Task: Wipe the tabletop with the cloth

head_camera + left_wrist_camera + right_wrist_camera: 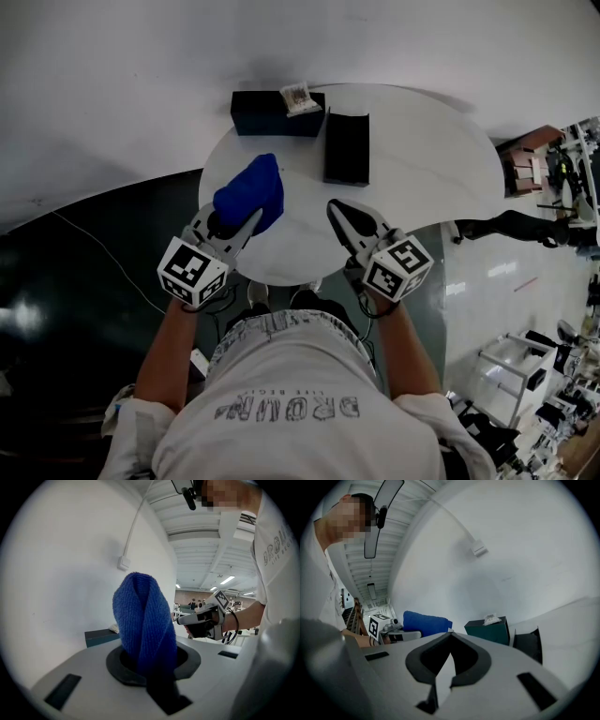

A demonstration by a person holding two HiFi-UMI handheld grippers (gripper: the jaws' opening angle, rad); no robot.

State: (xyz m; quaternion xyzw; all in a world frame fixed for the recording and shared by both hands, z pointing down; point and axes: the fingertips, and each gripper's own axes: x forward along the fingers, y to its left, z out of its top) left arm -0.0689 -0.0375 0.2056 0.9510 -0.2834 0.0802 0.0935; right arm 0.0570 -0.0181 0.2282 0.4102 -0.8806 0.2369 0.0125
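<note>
A bunched blue cloth (251, 192) is over the left part of the round white table (422, 159). My left gripper (251, 217) is shut on it. In the left gripper view the cloth (143, 620) stands up out of the jaws of the left gripper (149, 651) and hides their tips. My right gripper (337, 210) hovers over the table's near edge, to the right of the cloth. Its jaws meet at the tips with nothing between them in the right gripper view (450, 634). That view also shows the cloth (426, 623) off to the left.
A dark tissue box (277, 112) and a black open holder (347, 148) stand at the table's far side. They also show in the right gripper view as the tissue box (487, 629) and holder (527, 644). A white wall lies behind. A cable (103, 253) runs over the dark floor on the left, and furniture (534, 169) stands on the right.
</note>
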